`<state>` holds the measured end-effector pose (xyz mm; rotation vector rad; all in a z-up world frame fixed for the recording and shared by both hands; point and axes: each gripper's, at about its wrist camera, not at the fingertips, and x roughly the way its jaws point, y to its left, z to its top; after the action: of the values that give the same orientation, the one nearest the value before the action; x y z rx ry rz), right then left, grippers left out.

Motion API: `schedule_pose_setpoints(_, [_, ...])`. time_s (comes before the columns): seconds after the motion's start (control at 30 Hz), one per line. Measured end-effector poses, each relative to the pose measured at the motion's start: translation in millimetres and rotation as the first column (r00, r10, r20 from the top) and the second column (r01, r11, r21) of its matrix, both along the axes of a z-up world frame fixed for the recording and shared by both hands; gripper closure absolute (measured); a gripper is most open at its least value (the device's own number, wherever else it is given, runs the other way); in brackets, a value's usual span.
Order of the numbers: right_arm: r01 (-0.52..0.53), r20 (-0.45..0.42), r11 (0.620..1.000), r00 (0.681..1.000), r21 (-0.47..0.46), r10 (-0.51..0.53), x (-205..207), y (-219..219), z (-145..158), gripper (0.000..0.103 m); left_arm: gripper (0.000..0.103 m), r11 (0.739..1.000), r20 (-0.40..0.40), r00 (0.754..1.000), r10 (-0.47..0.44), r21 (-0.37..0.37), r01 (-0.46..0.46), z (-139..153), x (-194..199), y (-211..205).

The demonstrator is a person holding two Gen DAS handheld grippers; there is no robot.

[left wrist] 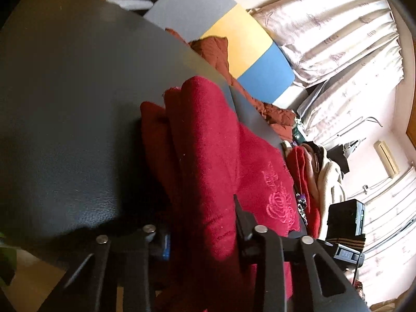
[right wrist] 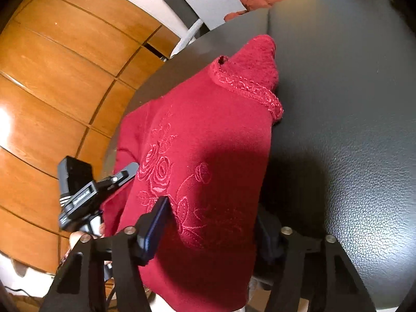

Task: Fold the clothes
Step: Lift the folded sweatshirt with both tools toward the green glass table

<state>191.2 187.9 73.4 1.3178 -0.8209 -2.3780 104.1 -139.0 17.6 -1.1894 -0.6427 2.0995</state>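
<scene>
Red embroidered sweater (right wrist: 208,140) gripped at its near hem by both grippers, draped over a dark leather-textured table (right wrist: 351,104).

The right gripper (right wrist: 210,223) clamps the hem fabric between its jaws; the left gripper (left wrist: 202,223), just to its left, pinches a bunched fold (rose embroidery beside it). Ahead, the collar lies on the tabletop; beyond the far edge sits a rust-coloured quilt (left wrist: 215,52).

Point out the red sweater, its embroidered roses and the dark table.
red sweater (right wrist: 208,130): right wrist view, chest panel.
embroidered roses (right wrist: 158,166): right wrist view, largest bloom.
dark table (right wrist: 351,104): right wrist view, bare leather-textured top.
</scene>
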Motion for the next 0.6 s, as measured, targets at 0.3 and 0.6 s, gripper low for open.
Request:
schedule_pose_setpoints(0.3, [-0.16,-0.139,0.981,0.975,0.111,0.175,-29,-63,46,0.054,0.071,0.975,-0.108,0.97,0.22,0.045,-0.216,43,32,-83])
schedule_pose_setpoints(0.6, [-0.469,-0.225,0.868,0.839,0.163,0.495,-98,-209,86,0.054,0.071,0.817,-0.174,0.802,0.572,0.04,-0.575,68,90,-231])
